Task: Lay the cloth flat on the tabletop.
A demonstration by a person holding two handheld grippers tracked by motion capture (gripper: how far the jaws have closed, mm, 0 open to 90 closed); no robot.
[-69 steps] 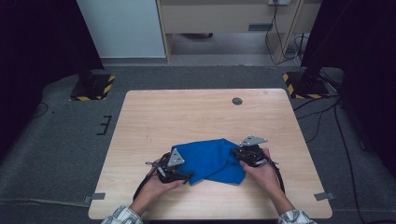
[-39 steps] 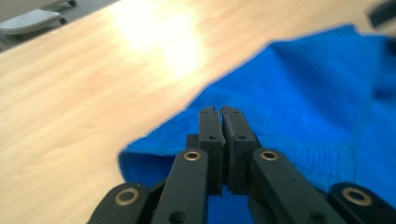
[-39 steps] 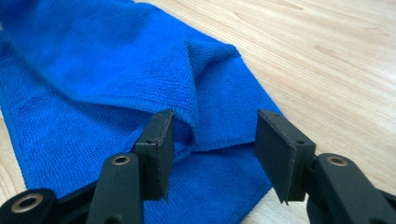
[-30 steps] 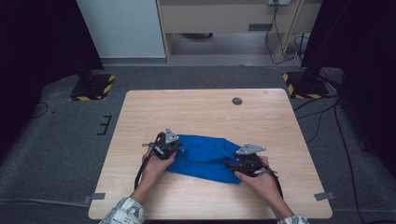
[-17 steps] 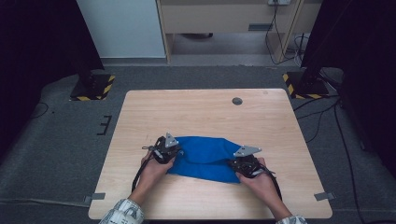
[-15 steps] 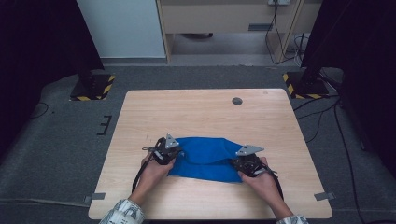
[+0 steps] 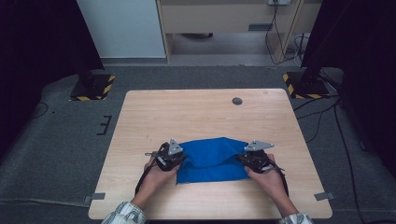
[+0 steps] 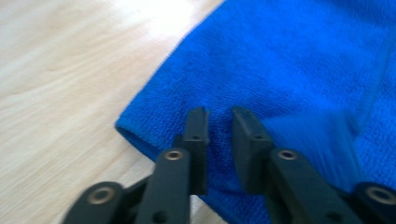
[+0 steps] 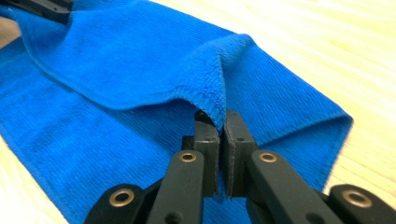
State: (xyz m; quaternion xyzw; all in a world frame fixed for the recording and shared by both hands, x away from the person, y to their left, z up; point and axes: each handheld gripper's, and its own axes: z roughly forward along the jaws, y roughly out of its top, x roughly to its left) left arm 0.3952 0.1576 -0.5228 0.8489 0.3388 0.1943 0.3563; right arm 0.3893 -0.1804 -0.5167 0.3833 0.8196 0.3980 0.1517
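Note:
A blue cloth (image 7: 212, 158) lies folded in a wide band near the front of the wooden table (image 7: 205, 112). My left gripper (image 7: 180, 160) is at its left end. In the left gripper view its jaws (image 8: 219, 112) have just been opening and stand slightly apart over the cloth (image 8: 289, 60), with nothing pinched between them. My right gripper (image 7: 245, 161) is at the right end. In the right gripper view it (image 9: 218, 116) is shut on a raised edge of the cloth's (image 9: 116, 60) upper layer.
A dark round grommet (image 7: 237, 101) sits near the table's far edge. Stands with yellow-and-black striped bases (image 7: 93, 86) (image 7: 303, 84) flank the table on the floor. Grey tape marks (image 7: 324, 196) lie by the front corners.
Since the earliest frame both grippers have moved apart and the bunched cloth has been drawn out into a flat folded band. Over the last second the hands have barely shifted.

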